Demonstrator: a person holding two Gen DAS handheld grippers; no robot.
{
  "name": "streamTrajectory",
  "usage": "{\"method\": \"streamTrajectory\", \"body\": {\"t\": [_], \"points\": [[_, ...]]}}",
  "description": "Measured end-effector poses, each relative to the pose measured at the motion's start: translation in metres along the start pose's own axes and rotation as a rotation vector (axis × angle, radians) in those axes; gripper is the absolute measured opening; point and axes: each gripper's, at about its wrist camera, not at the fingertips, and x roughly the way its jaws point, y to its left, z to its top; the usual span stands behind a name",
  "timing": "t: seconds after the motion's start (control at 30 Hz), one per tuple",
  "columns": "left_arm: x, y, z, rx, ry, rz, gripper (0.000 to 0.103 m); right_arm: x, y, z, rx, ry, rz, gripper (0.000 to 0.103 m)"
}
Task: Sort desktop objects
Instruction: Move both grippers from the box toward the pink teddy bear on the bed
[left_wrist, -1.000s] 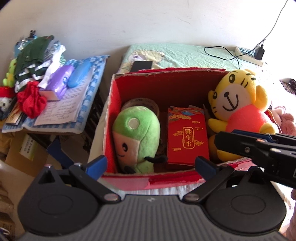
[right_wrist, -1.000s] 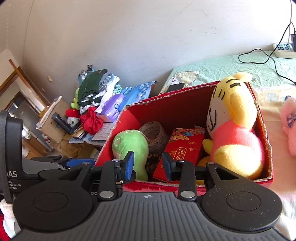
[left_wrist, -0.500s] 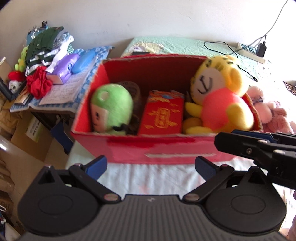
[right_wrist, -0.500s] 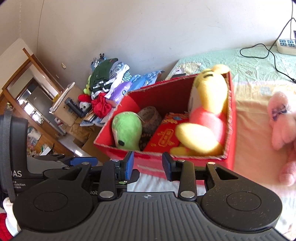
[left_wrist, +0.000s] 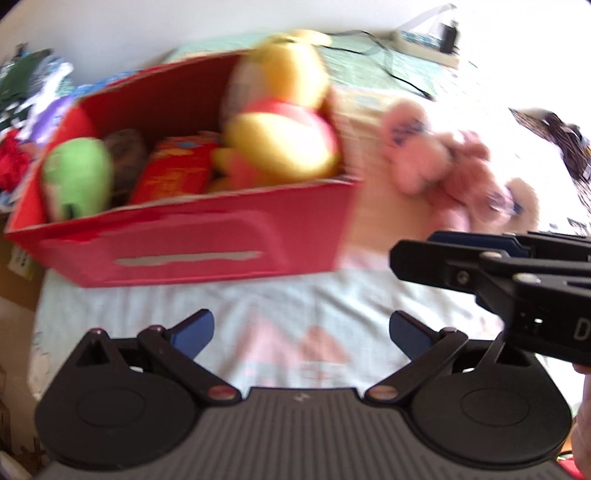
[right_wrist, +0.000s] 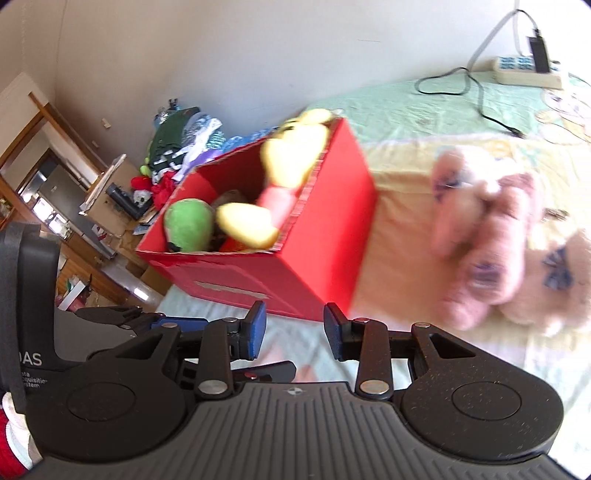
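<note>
A red cardboard box (left_wrist: 184, 254) stands on the bed, blurred by motion. Inside it are a green plush (left_wrist: 77, 181), a brown tape roll (left_wrist: 125, 162), a red packet (left_wrist: 173, 173) and a yellow tiger plush (left_wrist: 280, 140). Pink plush toys (left_wrist: 443, 166) lie on the bedding just right of the box. My left gripper (left_wrist: 301, 330) is open and empty, held above the sheet in front of the box. In the right wrist view, my right gripper (right_wrist: 295, 328) is open with a narrow gap and holds nothing. It sits before the box (right_wrist: 314, 258), with the pink plush toys (right_wrist: 487, 236) to its right.
A power strip (right_wrist: 524, 70) with a black cable lies at the far end of the bed. A pile of clothes (right_wrist: 181, 140) sits on a side table left of the box, with cardboard boxes below. The bed edge drops off at the left.
Both grippers have pulled back from over the box and swung right. The box now sits further away at the left, and the pink plush toys have come into view. Jaw openings are unchanged.
</note>
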Motion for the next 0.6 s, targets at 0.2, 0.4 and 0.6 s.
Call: {"method": "streamTrajectory", "body": {"t": [0.2,0.4,0.6], "points": [[0.016,-0.057,0.01,0.111,0.017,-0.099,0.101,-0.024,-0.053,-0.008,0.127,-0.02,-0.074,0.038],[0.021,-0.092,0.027,0.18,-0.013,-0.195,0.101,-0.053,-0.106,-0.012,0.304,-0.08,-0.128,0.038],[0.022,-0.097,0.055,0.151,-0.053,-0.303,0.101,-0.067,-0.138,0.011,0.383,-0.156,-0.15,0.044]]}}
